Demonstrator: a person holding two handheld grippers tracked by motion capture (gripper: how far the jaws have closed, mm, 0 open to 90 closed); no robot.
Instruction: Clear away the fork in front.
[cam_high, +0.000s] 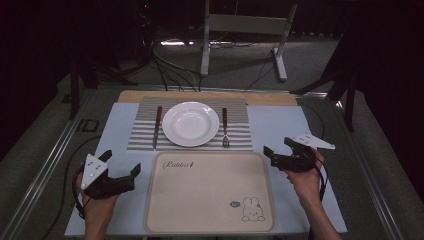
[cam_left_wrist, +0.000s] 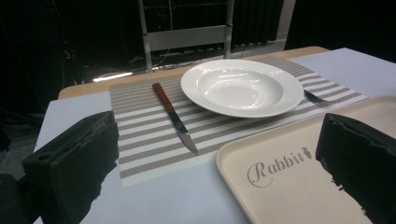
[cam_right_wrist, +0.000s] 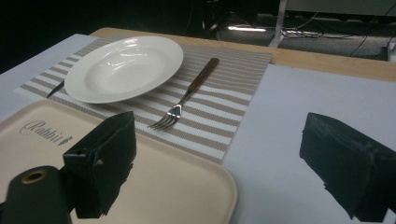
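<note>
Grippers (cam_high: 121, 165) (cam_high: 280, 146) agape; tray (cam_high: 210, 220), plate (cam_high: 190, 124) hold nothing.

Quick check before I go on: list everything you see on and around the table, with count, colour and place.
plate: one, white, empty, centre of the placemat
knife: one, reddish-brown handle, on the placemat left of the plate
fork: one, reddish-brown handle, on the placemat right of the plate
placemat: one, grey and white stripes, far middle of the table
tray: one, beige, empty, rabbit print, near side in front of the placemat
table cover: one, pale blue, under the placemat and tray
metal frame: one, grey, on the floor beyond the table
left claw: one, black, open, left of the tray
right claw: one, black, open, right of the tray
</note>
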